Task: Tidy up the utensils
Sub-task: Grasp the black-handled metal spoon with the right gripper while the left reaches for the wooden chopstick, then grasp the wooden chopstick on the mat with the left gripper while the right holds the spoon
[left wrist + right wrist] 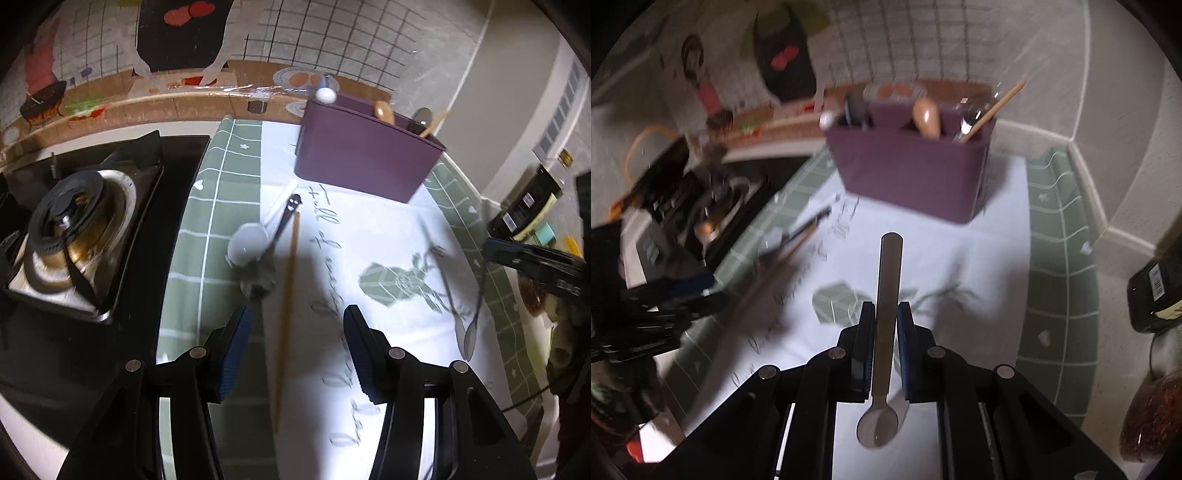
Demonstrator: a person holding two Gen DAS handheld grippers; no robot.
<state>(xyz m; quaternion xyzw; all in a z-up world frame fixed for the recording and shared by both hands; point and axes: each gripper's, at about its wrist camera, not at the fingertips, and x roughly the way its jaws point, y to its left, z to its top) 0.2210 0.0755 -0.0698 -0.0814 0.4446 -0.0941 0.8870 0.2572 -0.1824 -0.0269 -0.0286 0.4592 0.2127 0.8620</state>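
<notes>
I have a metal spoon point(886, 314) clamped by its flat handle between the pads of my right gripper point(885, 350), handle tip pointing toward the purple utensil holder point(908, 177) and the bowl hanging below the fingers, nearer me and clear of the cloth. In the left wrist view the same spoon point(474, 317) hangs off to the right of the holder point(365, 155), casting a shadow on the white cloth point(388, 240). The holder stands at the far end of that cloth and already carries a wooden spoon point(926, 117), a chopstick point(993, 110) and a white-tipped utensil point(325, 94). My left gripper point(295, 350) is spread wide with nothing between its blue pads point(236, 354), poised over a long wooden chopstick point(288, 295) that lies on the cloth in front of the holder. Just left of that chopstick lie a white ceramic spoon point(247, 243) and a black-handled spoon point(284, 221), overlapping. A gas burner point(70, 229) sits well left of the holder.
</notes>
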